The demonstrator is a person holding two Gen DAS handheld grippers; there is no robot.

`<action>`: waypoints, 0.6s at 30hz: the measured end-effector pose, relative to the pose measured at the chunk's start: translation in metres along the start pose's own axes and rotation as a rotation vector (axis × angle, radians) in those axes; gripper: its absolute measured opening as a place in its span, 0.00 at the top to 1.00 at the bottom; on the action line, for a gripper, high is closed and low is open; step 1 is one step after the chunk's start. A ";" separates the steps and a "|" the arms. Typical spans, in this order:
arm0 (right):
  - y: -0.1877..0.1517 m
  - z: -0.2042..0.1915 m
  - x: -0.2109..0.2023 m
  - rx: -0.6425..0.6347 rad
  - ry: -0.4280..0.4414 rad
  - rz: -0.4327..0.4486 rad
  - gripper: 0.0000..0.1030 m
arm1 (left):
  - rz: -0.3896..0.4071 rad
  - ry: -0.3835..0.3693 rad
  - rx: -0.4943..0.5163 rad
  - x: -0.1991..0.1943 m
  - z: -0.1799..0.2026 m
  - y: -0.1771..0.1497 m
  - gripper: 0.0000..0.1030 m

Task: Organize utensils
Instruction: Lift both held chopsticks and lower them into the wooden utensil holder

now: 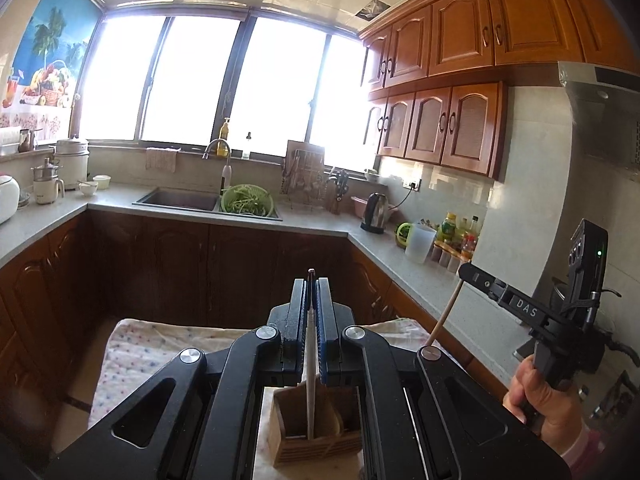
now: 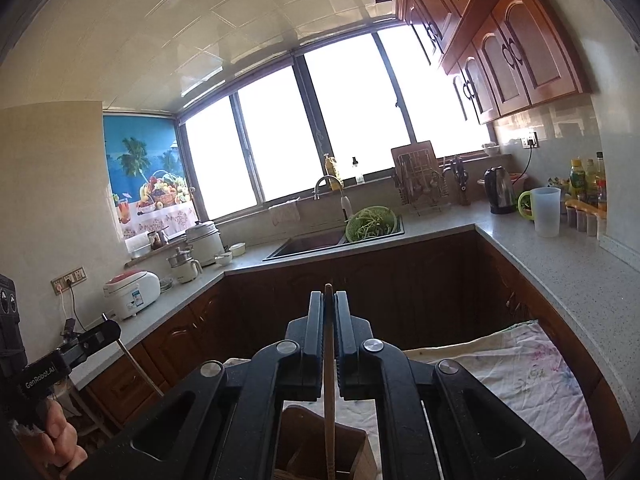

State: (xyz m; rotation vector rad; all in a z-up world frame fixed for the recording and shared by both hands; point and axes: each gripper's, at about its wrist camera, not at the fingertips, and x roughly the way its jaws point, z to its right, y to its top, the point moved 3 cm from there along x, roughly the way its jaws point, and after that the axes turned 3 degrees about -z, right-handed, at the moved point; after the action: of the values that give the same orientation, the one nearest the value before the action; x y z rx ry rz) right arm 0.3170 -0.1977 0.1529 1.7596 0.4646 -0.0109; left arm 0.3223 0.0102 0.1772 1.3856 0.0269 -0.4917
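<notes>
My left gripper (image 1: 311,284) is shut on a thin pale chopstick (image 1: 310,380). The chopstick hangs down between the pads, its lower end over a wooden utensil holder (image 1: 320,444). My right gripper (image 2: 329,296) is shut on a wooden chopstick (image 2: 329,400), which hangs over the same holder (image 2: 300,440). Each gripper shows in the other's view: the right gripper (image 1: 466,272) with its wooden chopstick (image 1: 444,312), and the left gripper (image 2: 112,328) with its pale chopstick (image 2: 138,368). A hand holds each handle.
The holder stands on a flowered cloth (image 2: 520,376) over a small table. Beyond it are dark lower cabinets and a U-shaped counter (image 1: 400,264). On the counter are a sink (image 1: 180,200), a green colander (image 1: 248,200), a kettle (image 1: 376,212) and a plastic jug (image 1: 419,244).
</notes>
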 end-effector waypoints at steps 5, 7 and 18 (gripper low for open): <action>-0.023 0.015 0.035 0.024 0.003 -0.038 0.95 | -0.018 0.012 -0.028 0.044 -0.011 -0.022 0.97; -0.035 0.022 0.046 0.042 0.004 -0.049 0.95 | -0.032 0.021 -0.040 0.059 -0.014 -0.035 0.97; -0.078 0.041 0.067 0.097 -0.004 -0.075 0.95 | -0.099 0.059 -0.066 0.096 -0.025 -0.084 0.96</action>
State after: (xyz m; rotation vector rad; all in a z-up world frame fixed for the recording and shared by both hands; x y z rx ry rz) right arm 0.3640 -0.2034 0.0530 1.8355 0.5346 -0.0919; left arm 0.3865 -0.0049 0.0652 1.3385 0.1591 -0.5271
